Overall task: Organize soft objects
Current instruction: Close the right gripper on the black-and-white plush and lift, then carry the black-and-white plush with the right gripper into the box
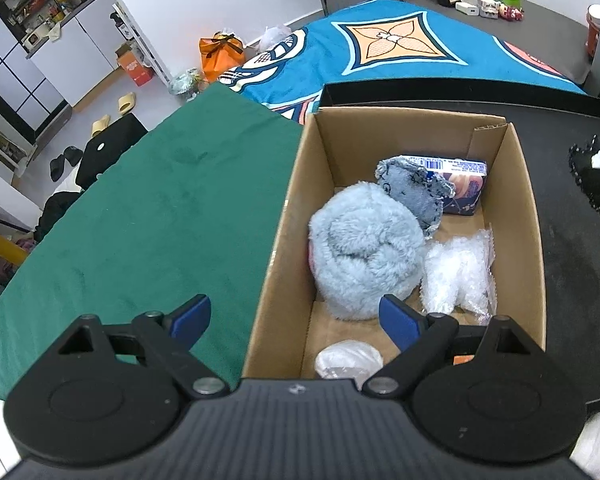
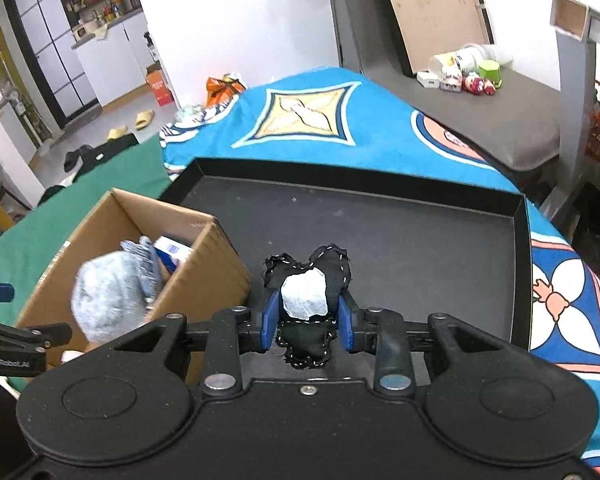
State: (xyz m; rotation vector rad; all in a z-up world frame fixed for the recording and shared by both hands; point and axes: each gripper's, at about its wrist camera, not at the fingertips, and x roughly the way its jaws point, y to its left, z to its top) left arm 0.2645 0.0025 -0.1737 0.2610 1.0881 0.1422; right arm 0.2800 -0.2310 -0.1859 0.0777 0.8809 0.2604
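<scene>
A cardboard box (image 1: pixel 296 184) stands on the black tray and holds a fluffy pale blue plush (image 1: pixel 364 252), a denim pouch (image 1: pixel 416 192), a tissue pack (image 1: pixel 460 184), a clear plastic bag (image 1: pixel 456 276) and a whitish bundle (image 1: pixel 348 360). My left gripper (image 1: pixel 296 320) is open and empty above the box's near left wall. My right gripper (image 2: pixel 309 322) is shut on a black stitched fabric toy (image 2: pixel 306 300) with a white patch, held above the black tray (image 2: pixel 400 240). That toy and gripper also show at the right edge of the left wrist view (image 1: pixel 596 176). The box shows in the right wrist view (image 2: pixel 216 264).
A green cloth (image 1: pixel 148 216) covers the table left of the box. A blue patterned blanket (image 1: pixel 380 48) lies beyond the tray. Toys and containers (image 2: pixel 468 72) sit on a grey surface far back. Slippers (image 1: pixel 126 102) and an orange bag (image 1: pixel 220 54) lie on the floor.
</scene>
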